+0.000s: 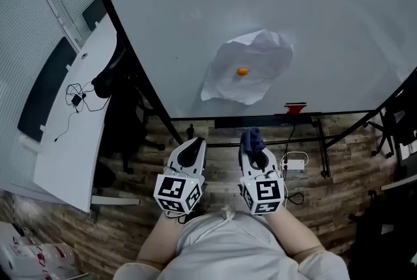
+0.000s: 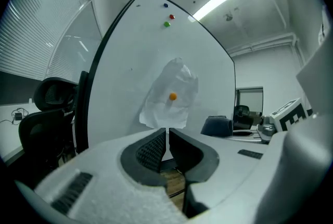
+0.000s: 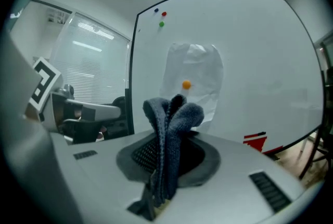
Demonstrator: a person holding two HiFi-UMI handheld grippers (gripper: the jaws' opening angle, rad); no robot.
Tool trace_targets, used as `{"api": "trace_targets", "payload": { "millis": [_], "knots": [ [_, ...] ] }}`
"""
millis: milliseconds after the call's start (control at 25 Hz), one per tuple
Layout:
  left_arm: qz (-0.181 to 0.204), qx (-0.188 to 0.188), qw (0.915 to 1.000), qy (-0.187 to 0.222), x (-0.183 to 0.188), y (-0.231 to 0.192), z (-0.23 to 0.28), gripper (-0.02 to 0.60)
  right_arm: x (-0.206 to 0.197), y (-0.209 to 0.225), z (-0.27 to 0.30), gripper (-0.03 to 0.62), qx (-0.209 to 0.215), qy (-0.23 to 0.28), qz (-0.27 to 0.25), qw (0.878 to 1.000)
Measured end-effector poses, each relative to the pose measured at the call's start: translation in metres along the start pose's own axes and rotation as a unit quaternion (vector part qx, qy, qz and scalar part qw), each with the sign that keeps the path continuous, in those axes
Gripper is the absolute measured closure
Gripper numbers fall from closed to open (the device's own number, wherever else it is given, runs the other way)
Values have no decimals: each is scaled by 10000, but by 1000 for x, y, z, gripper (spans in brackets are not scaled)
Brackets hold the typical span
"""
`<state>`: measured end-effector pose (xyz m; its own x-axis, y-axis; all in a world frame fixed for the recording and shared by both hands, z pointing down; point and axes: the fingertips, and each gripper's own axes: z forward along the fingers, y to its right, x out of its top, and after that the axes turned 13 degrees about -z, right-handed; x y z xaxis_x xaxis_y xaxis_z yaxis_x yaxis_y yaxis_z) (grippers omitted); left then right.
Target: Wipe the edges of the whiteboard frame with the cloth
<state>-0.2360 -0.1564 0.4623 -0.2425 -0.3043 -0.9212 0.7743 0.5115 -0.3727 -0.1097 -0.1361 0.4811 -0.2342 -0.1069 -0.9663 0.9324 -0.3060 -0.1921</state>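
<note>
Status by judgement from the present layout: wiping not yet begun. Clamped between the jaws of the right gripper (image 1: 254,147): the cloth (image 3: 169,129), dark grey-blue, folded and standing up out of the jaws in a bunched tuft. Held in the air in front of the whiteboard (image 1: 326,18), well apart from the black frame (image 1: 127,51), touching no edge. Alongside, the left gripper (image 1: 191,150), jaws drawn together to a thin slit, nothing between them. Done so far: cloth secured and brought to face the board. Left to do: every edge of the frame, namely the left edge, the bottom edge (image 1: 260,117), the right edge and the top. Treat all as outstanding, with no cleaned stretch to be told apart from an uncleaned one. Count as follows. Grippers: two. Cloths: one. Whiteboards: one, on a black stand. Sheets of white paper (image 1: 257,54) on the board: one, crumpled, pinned by one orange magnet (image 1: 242,71). Further magnets near the top of the board: three, namely blue (image 3: 155,10), red (image 3: 164,14) and green (image 3: 161,24), making four magnets in all. Red item (image 1: 295,107) at the bottom edge: one, kind not to be told. Left of the board: one black chair (image 1: 114,83) and one white desk (image 1: 78,135).
</note>
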Motion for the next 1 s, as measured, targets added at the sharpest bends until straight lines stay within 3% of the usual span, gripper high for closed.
{"api": "trace_targets", "payload": {
  "millis": [640,1000],
  "knots": [
    [78,79,9999,-31,-7,4,-1,549,-12,-2,3,530,179,-241,87,9995],
    [5,92,9998,-154,-15,2,5,549,-26,-5,10,530,332,-619,95,9975]
  ]
}}
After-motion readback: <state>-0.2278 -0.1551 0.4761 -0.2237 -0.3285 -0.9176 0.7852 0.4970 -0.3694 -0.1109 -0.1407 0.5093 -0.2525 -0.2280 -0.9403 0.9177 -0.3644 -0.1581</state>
